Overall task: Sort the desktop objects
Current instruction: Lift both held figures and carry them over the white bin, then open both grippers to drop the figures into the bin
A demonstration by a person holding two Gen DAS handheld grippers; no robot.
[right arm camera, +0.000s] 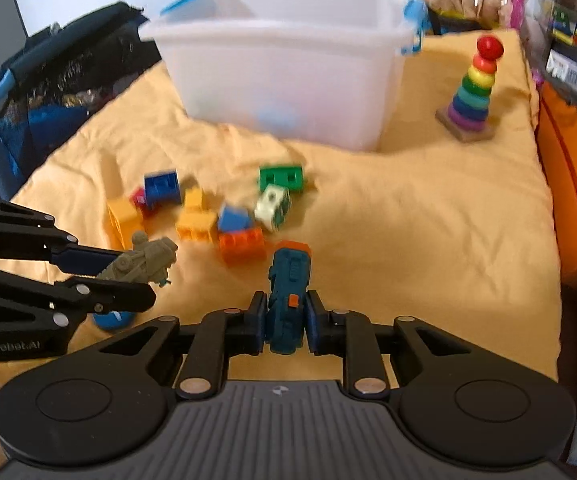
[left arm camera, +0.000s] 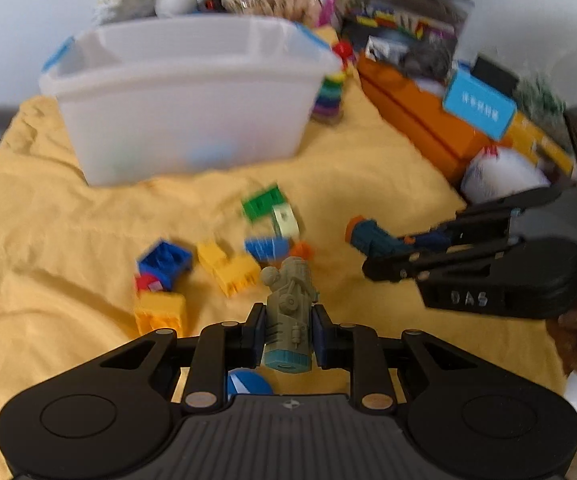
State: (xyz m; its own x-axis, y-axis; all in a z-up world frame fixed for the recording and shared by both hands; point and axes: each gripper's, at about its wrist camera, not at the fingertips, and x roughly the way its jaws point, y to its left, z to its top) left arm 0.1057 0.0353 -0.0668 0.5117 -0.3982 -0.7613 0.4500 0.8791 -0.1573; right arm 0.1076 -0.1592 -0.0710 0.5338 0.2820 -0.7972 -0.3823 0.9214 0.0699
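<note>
Holding toys: left gripper (left arm camera: pixel 287 334) clamps the grey robot (left arm camera: pixel 288 312), right gripper (right arm camera: pixel 286 316) the teal one (right arm camera: pixel 288 292); next, carry both to the bin (right arm camera: pixel 280 60) at twelve o'clock.

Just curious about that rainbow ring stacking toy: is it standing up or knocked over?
Upright. The ring stacker stands on its square base on the yellow cloth, red ball on top.

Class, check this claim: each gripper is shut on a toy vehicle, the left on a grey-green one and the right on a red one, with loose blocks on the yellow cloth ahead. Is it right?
Not quite. The right gripper holds a dark teal vehicle with orange trim, not a red one; the right wrist view shows it. The left gripper does hold the grey-green vehicle, and blocks lie on the yellow cloth.
</note>
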